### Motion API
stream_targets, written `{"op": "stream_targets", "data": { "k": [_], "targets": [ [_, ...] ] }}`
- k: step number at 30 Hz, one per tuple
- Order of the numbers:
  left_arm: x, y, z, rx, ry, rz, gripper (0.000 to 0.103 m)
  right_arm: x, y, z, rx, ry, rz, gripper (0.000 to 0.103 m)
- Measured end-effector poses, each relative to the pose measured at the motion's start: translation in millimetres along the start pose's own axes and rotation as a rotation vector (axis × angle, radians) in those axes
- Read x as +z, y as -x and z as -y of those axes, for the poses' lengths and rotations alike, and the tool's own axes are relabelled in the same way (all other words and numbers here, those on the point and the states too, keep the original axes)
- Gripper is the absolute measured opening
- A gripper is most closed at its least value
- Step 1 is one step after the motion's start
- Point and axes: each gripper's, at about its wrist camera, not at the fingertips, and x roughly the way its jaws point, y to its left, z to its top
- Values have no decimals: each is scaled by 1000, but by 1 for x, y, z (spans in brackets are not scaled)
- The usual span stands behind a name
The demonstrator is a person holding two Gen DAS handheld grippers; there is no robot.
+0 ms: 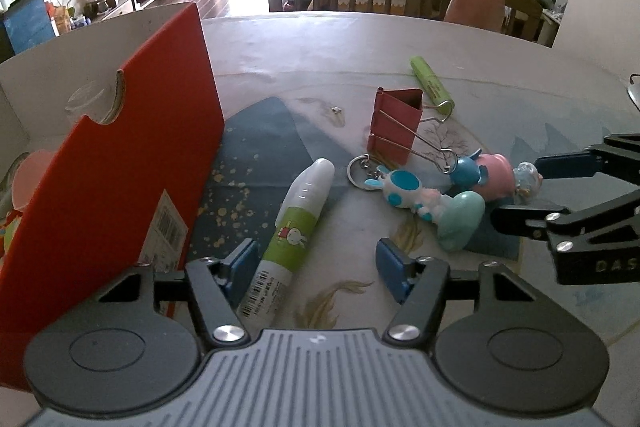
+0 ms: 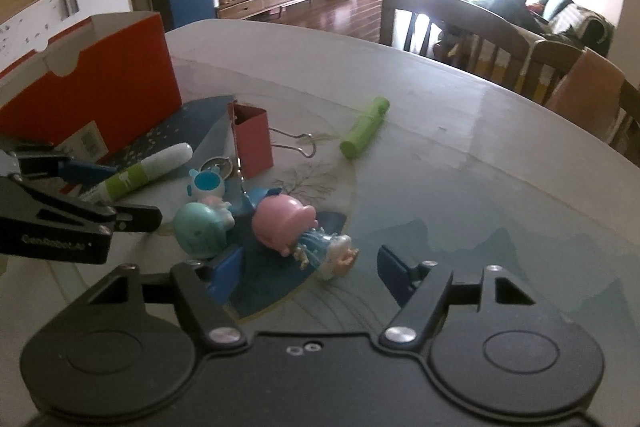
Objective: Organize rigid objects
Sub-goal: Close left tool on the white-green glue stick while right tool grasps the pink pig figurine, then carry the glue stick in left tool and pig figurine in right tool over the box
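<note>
Right up against the left gripper is the glue stick, lying flat on the table with its barcode end tucked close to the left-hand blue pad and its white cap pointing away and a bit to the right. So its long axis runs roughly along the fingers rather than across them, and it sits off to one side of the gap, not centred. Jaws are spread wide, nothing in them. That's the relation I'd watch: to pinch it across the body the gripper probably has to slide left a touch, and the red box stands just beside the glue stick on that side, so there isn't much room. Over on the other side, the right gripper is also wide open and empty, with the pink-haired doll lying just ahead of its fingers, closer to the left pad, and the teal figure touching or nearly touching it. Each hand is nearest its own thing. Further back sit the red binder clip, the bunny keychain and the green highlighter, all still loose on the table outside the box.
</note>
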Motion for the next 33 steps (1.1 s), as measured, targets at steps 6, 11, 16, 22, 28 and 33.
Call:
{"op": "stream_targets", "data": {
  "k": [6, 11, 16, 22, 28, 33],
  "targets": [
    [4, 4, 5, -11, -16, -8, 39, 0, -4, -1, 20, 30, 2, 59],
    [3, 6, 10, -34, -22, -19, 31, -2, 1, -2, 30, 38, 9, 39],
    [0, 10, 11, -38, -14, -27, 19, -10, 12, -10, 21, 35, 24, 32],
    [-1, 14, 6, -58, 19, -54, 17, -20, 28, -17, -5, -65, 22, 32],
    [-7, 25, 0, -84, 59, -74, 17, -27, 56, -20, -16, -180, 55, 31],
    [-5, 41, -4, -108, 75, -61, 17, -27, 81, -25, -37, -233, 93, 24]
  ]
}}
